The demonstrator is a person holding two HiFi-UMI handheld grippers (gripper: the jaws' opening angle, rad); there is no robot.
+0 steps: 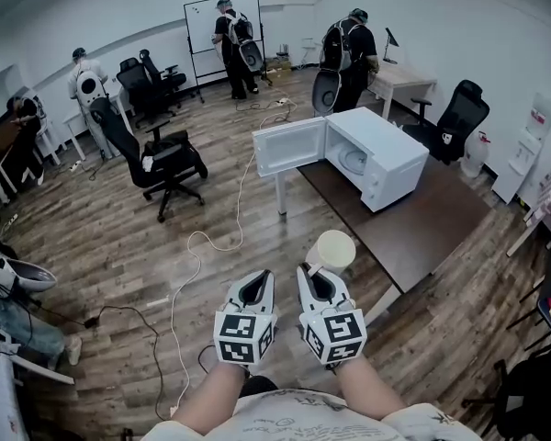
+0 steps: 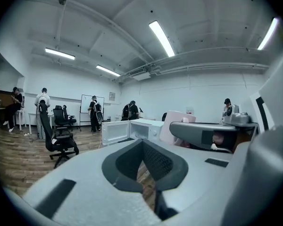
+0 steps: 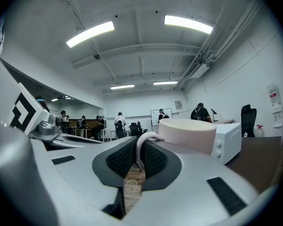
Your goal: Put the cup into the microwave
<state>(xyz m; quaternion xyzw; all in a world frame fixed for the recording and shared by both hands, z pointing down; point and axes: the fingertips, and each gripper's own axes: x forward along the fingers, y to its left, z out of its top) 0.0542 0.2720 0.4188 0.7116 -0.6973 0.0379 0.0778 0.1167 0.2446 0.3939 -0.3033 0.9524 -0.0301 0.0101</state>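
Note:
A pale cream cup (image 1: 335,249) hangs in the air in front of me, its handle (image 3: 140,147) pinched between the jaws of my right gripper (image 1: 313,274). In the right gripper view the cup (image 3: 188,134) sits just beyond the jaw tips. The white microwave (image 1: 376,156) stands on the dark table (image 1: 422,232) ahead, door (image 1: 289,146) swung open to the left, cavity showing. My left gripper (image 1: 255,291) is beside the right one, jaws together with nothing between them. In the left gripper view the microwave (image 2: 132,130) and cup (image 2: 177,126) appear ahead.
A black office chair (image 1: 156,163) stands left of the microwave door, another chair (image 1: 457,118) behind the table. A white cable (image 1: 197,246) snakes over the wooden floor. Several people stand at the room's far end near a whiteboard (image 1: 222,21).

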